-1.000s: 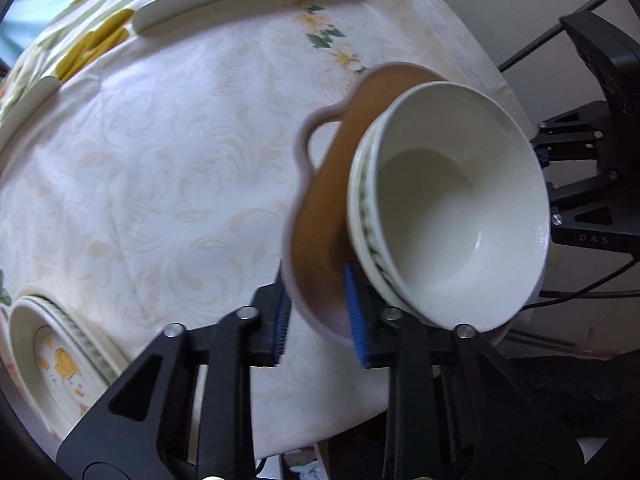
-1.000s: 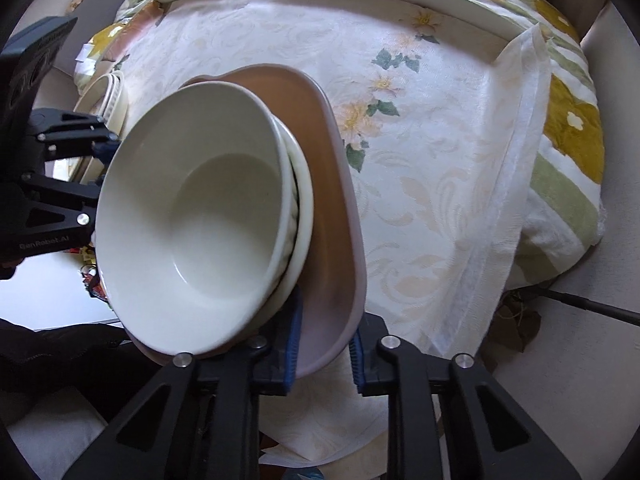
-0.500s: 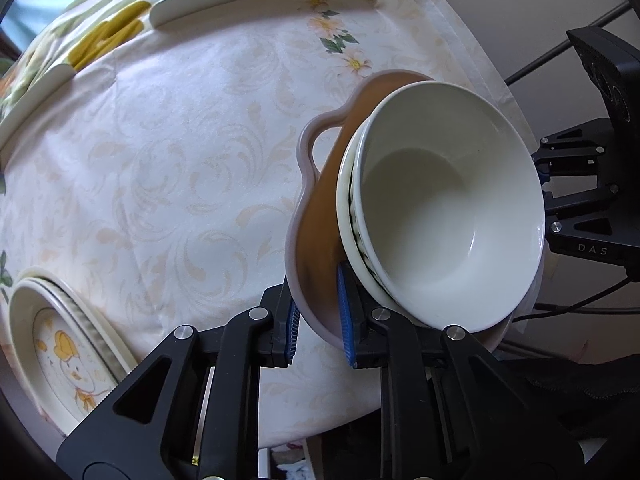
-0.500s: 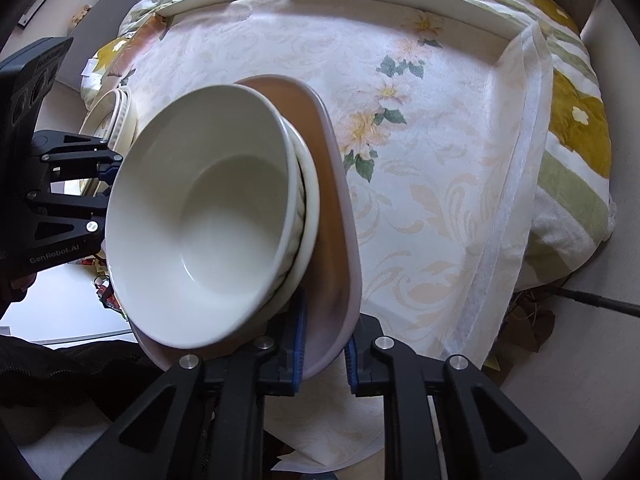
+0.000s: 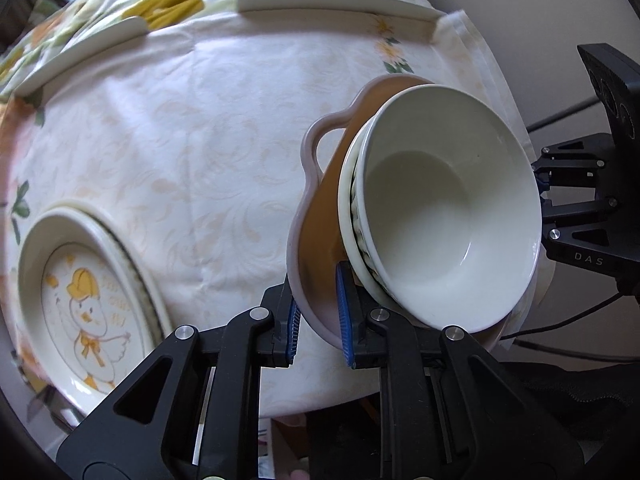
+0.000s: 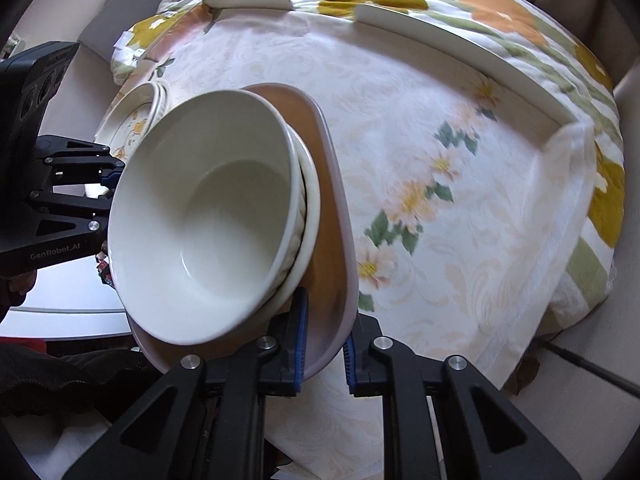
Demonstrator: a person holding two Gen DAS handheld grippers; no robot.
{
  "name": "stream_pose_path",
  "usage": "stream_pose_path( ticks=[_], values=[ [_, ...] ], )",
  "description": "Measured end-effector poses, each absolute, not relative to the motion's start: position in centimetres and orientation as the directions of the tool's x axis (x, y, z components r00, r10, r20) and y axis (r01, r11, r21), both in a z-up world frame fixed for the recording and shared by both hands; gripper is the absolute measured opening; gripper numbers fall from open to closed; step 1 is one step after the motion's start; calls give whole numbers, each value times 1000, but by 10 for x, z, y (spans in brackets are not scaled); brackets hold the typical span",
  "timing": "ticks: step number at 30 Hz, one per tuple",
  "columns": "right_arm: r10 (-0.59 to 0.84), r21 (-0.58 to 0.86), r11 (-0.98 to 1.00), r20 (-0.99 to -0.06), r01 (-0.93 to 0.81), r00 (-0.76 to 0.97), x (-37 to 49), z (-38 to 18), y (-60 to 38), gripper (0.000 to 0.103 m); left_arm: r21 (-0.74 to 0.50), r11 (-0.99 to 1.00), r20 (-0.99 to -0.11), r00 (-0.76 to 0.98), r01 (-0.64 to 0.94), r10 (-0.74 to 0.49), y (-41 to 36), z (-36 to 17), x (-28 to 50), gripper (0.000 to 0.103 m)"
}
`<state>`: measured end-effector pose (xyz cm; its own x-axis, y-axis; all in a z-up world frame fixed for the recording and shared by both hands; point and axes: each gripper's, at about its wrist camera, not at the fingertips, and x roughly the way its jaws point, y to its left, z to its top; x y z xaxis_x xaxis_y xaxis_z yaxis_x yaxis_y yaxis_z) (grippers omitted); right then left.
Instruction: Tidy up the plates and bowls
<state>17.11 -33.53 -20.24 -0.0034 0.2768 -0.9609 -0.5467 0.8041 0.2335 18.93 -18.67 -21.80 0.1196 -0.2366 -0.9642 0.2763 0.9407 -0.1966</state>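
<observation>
Duck plate [image 5: 86, 304] clearest from left.

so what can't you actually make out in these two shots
- How many bowls sit under the white bowl: both wrist views show only rim edges behind it.
- The pink dish underside and far rim: hidden by the bowls.
- The duck plate stack count: cut off by the left wrist view's edge.
- Right gripper pad contact: the dish rim covers it.
</observation>
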Motion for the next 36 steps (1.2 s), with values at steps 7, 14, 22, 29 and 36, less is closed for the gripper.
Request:
stream_pose_path(
  ticks=[7,14,22,29,36],
  values=[
    [280,210,746,-960,-632,12,184,-176,-284,15,-192,962,-958,178,195,-227,-130,-189,187,14],
    [284,188,712,-958,-676,32,189,-155,-205,15,-177,968,-953,213,178,-214,-47,-169,186,14],
    [279,216,718,-960,-662,-10,187,-172,-115,15,-167,969,-965,171,185,-199,38,-185,188,14],
    [261,222,751,-965,-621,-30,183,-193,-76,15,-185,962,-968,132,200,-214,72,-208,187,14],
    [253,221,774,-967,-594,-31,182,-202,-69,14,-205,953,-966,114,221,-234,81,-219,186,14]
  ],
)
